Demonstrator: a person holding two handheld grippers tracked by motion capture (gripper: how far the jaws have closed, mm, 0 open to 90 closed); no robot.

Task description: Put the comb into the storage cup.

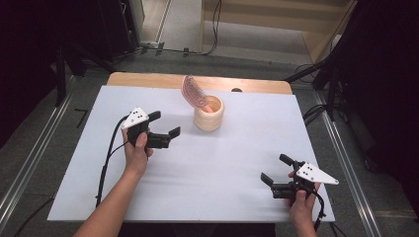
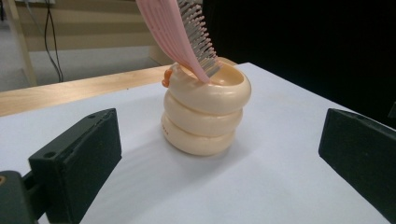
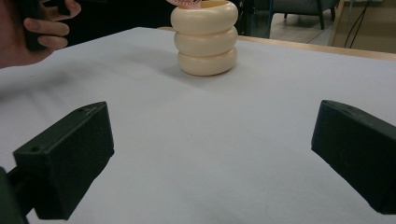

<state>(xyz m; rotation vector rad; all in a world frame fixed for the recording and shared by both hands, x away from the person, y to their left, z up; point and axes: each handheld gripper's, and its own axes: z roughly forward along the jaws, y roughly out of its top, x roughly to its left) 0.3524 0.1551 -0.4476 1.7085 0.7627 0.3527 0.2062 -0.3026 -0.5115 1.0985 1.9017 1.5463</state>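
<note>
Two claws hover over the white-topped desk [image 1: 207,168], both with jaws spread wide and holding nothing. Toward the far edge of the desk stands a cream ribbed holder shaped like three stacked rings [image 1: 208,114], with a pink plastic hairbrush [image 1: 192,92] leaning out of it, bristle end up. Near the holder, the left claw [image 1: 164,124] points at it from the left. Well apart from it, the right claw [image 1: 275,169] sits at the near right corner.

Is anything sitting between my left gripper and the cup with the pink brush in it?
Nothing visible. The left gripper is open and faces the cup across bare white table. The brush leans out of the cup's top.
</note>
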